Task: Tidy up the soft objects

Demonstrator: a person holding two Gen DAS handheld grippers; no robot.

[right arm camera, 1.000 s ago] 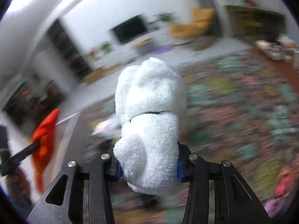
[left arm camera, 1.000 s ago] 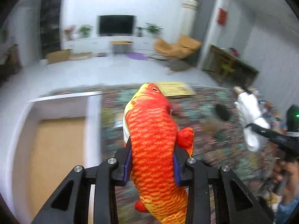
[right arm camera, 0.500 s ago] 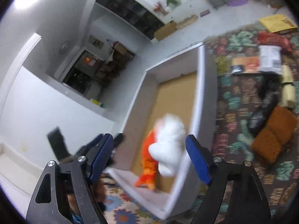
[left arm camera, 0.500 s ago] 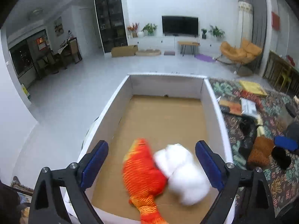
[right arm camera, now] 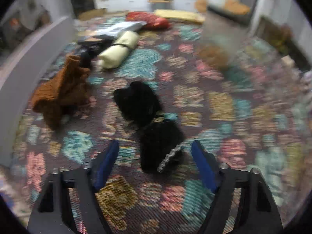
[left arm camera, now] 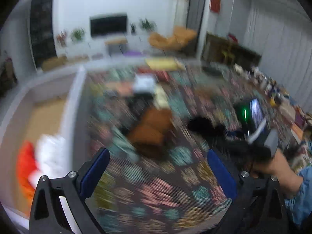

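The orange fish plush and the white plush lie together in the white box at the left. My left gripper hangs over the patterned rug, its jaws opening wide with nothing between them. A brown knitted piece lies ahead of it. My right gripper is low over the rug. Its jaws are closing but still stand apart around the near end of a black fuzzy thing, with the pads off it. The brown knitted piece lies to the left.
A pale yellow roll, a grey packet, a red cushion and a yellow mat lie farther back on the rug. The box wall runs along the left. A hand holds the right gripper.
Both grippers let go of the fish and the white plush over the box, then swung away to the rug. The right one has come down low over the black fuzzy thing.
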